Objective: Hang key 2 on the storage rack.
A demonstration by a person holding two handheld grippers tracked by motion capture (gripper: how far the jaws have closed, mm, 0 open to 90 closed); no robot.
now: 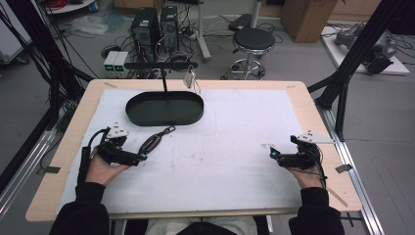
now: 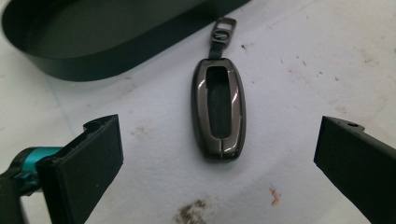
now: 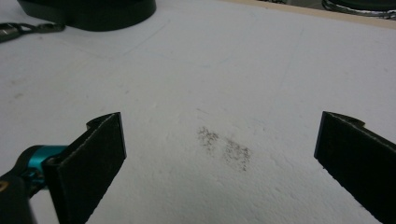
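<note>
A dark glossy key-fob case (image 2: 218, 109) with a metal clasp lies flat on the white mat, just ahead of my left gripper (image 2: 219, 163). In the high view the case (image 1: 152, 142) lies just right of the left gripper (image 1: 142, 156), in front of the black oval tray (image 1: 165, 108). The left jaws stand wide apart with nothing between them. My right gripper (image 1: 272, 153) rests at the mat's right side, far from the case. Its jaws (image 3: 219, 163) are also wide open over bare mat. The case's clasp (image 3: 18, 29) shows at the top left of the right gripper view.
A T-shaped black stand rises from the tray (image 2: 70, 37), with a small padlock (image 1: 189, 78) hanging from its bar (image 1: 161, 64). The white mat (image 1: 220, 147) covers most of the wooden table. Stools, computers and cables sit on the floor beyond.
</note>
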